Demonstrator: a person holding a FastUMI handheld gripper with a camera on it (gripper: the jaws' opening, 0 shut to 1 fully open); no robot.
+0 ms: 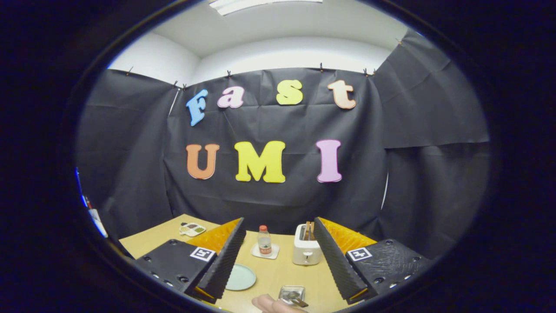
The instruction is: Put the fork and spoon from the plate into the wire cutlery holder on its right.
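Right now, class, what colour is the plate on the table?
Pale green plate, seen in the gripper view between the open jaws.

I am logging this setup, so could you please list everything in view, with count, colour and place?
Wooden table: one, light tan, under everything.
Round plate: one, pale green, beside the left finger.
Small plastic bottle: one, clear with red cap, on a white square coaster beyond the fingers.
Toaster: one, white, right of the bottle, something brown in its slots.
Wire cutlery holder: one, silvery, between the fingers, cutlery inside.
Flat palette-like item: one, white with dark patches, far left of table.
Person's hand: one, touching the holder.
Tongs: one, fingers wide apart, holding nothing.
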